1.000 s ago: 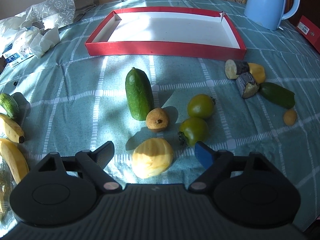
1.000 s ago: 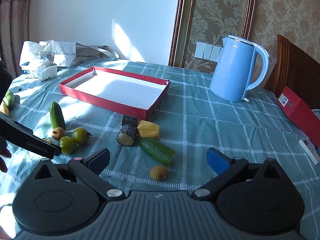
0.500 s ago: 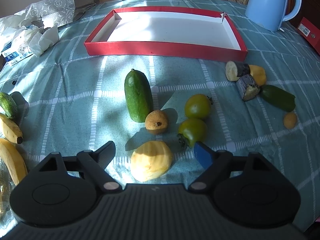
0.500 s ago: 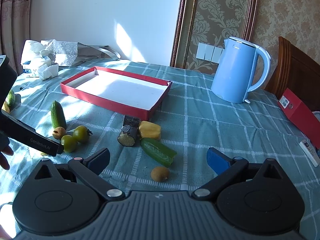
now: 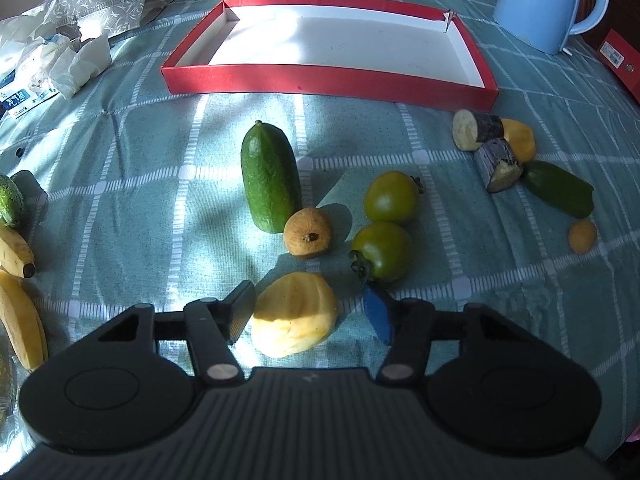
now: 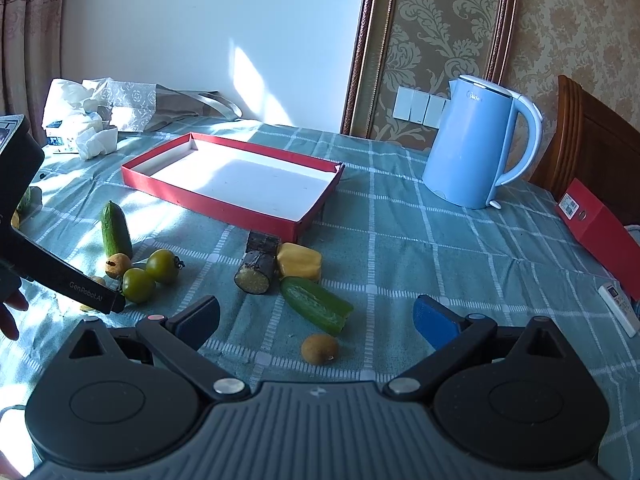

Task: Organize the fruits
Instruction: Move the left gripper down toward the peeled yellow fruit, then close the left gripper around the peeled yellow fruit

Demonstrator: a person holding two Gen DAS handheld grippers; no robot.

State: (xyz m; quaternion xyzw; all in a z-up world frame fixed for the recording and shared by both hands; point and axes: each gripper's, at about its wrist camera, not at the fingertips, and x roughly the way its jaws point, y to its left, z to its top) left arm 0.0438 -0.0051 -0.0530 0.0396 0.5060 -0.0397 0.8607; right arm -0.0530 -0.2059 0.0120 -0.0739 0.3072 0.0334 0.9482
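A peeled yellow fruit [image 5: 294, 316] lies on the teal checked cloth between the jaws of my left gripper [image 5: 310, 306], which are closing. The left pad is at its side, and a small gap remains at the blue right pad. Just beyond lie a brown round fruit [image 5: 308, 232], a whole cucumber [image 5: 270, 180] and two green tomatoes [image 5: 392, 197]. The red tray [image 5: 328, 80] stands empty at the back. My right gripper [image 6: 316, 314] is open and holds nothing. It hovers over a small brown fruit [image 6: 320, 349] and a cut cucumber [image 6: 316, 308].
Two sugarcane pieces [image 5: 498, 164] and a yellow chunk [image 5: 520, 140] lie right of the tomatoes. Bananas [image 5: 20, 312] sit at the left edge. A blue kettle [image 6: 476, 144], a red box [image 6: 600, 232], a remote [image 6: 618, 308] and crumpled bags [image 5: 64, 60] ring the table.
The left jaws have drawn in around the yellow fruit. Neither hand has shifted, and the right gripper looks the same.
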